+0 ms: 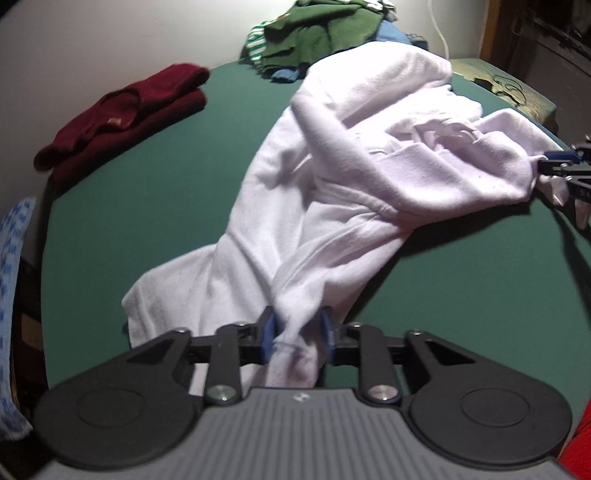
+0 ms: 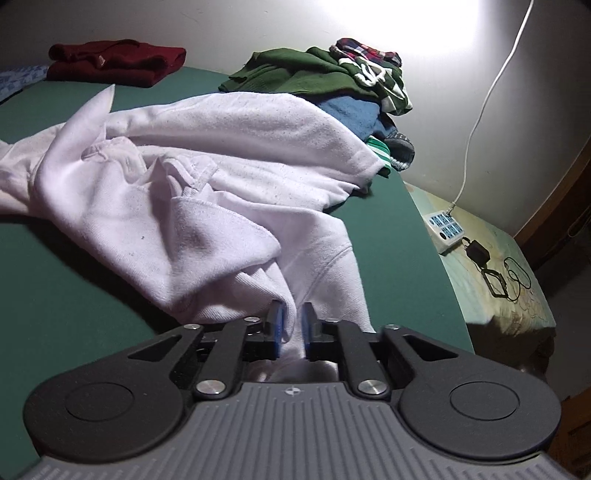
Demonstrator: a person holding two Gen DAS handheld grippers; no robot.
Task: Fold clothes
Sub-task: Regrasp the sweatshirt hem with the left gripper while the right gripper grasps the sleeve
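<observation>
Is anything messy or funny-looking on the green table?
Yes. The white garment lies crumpled and twisted in the middle of the green table, bunched into each gripper instead of spread flat. At the far edge, the heap of green and blue clothes is jumbled, while the dark red garment looks neatly folded.

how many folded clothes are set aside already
1: the dark red garment lies folded by the wall, on the green surface. The white garment is mid-fold; the pile behind it looks unfolded and may hide more.
</observation>
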